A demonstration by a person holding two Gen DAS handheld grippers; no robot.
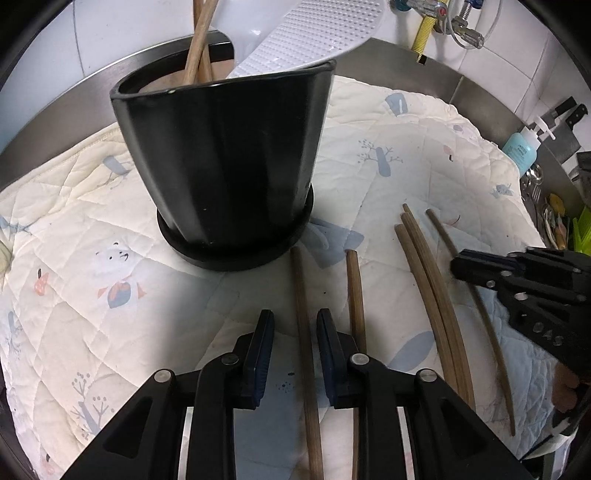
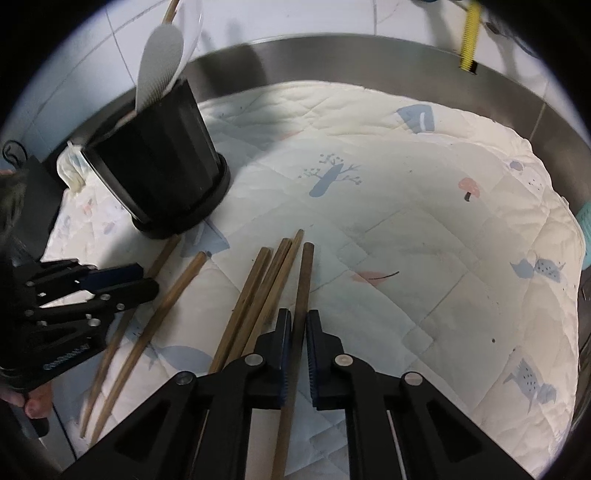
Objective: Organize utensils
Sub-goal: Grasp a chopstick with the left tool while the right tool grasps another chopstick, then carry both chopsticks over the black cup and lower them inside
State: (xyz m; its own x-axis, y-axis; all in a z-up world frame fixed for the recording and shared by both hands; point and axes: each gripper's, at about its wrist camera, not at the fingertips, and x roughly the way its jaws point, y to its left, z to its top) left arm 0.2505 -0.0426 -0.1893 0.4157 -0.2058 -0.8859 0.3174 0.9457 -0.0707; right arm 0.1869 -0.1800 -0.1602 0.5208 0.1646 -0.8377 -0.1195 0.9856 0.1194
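Note:
A black utensil holder (image 1: pixel 225 162) stands on a quilted cloth and holds wooden chopsticks (image 1: pixel 197 44) and a white rice paddle (image 1: pixel 310 33); it also shows in the right wrist view (image 2: pixel 159 162). Several brown chopsticks lie loose on the cloth. My left gripper (image 1: pixel 295 325) is open, its jaws on either side of one chopstick (image 1: pixel 303 332) without closing on it. My right gripper (image 2: pixel 298 325) has its jaws nearly closed around the rightmost chopstick (image 2: pixel 301 291), which lies between the pads. The right gripper also shows in the left wrist view (image 1: pixel 480 271).
The cream quilted cloth (image 2: pixel 424 192) covers a steel counter with a raised rim (image 2: pixel 332 55). A blue soap bottle (image 1: pixel 522 146), a cleaver and cutlery sit at the far right. Tiled wall and taps stand behind.

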